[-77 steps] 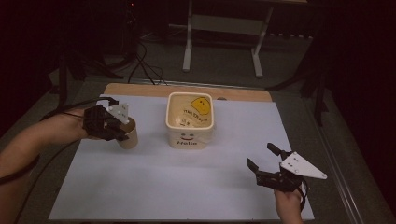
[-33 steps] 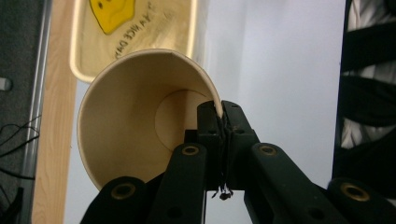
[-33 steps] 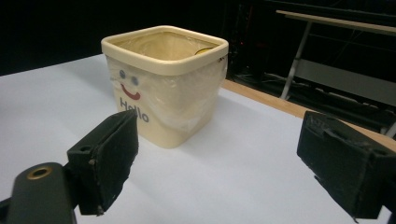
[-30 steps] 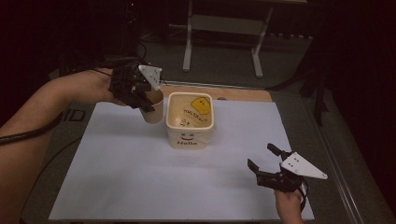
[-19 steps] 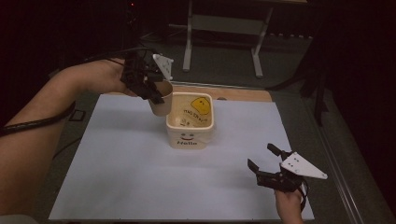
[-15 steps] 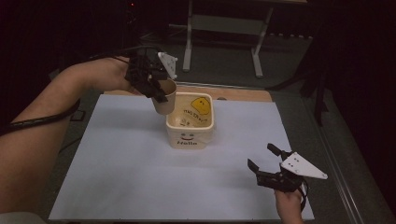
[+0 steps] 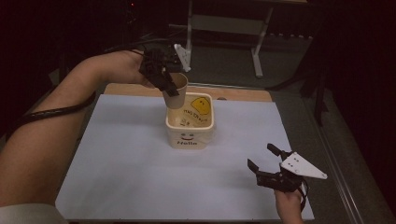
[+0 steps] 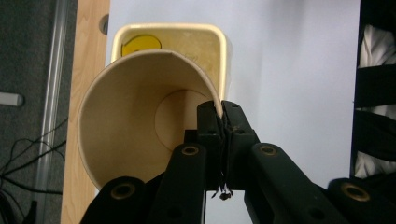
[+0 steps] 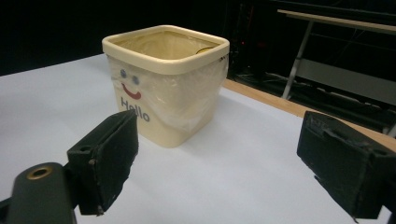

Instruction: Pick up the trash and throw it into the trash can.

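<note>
A brown paper cup hangs over the far left corner of a cream square bin marked "Hello". My left gripper is shut on the cup's rim. In the left gripper view the cup looks empty, its wall pinched by my left gripper, and the bin lies below it. My right gripper rests open near the table's right front. In the right gripper view the bin stands beyond my open right gripper.
A white sheet covers the table, with a wooden edge along the far side. A metal stand and cables stand on the dark floor beyond the table.
My left gripper has lifted the cup from the left side of the sheet and carried it right and away, to above the bin's corner. The right gripper has stayed still.
</note>
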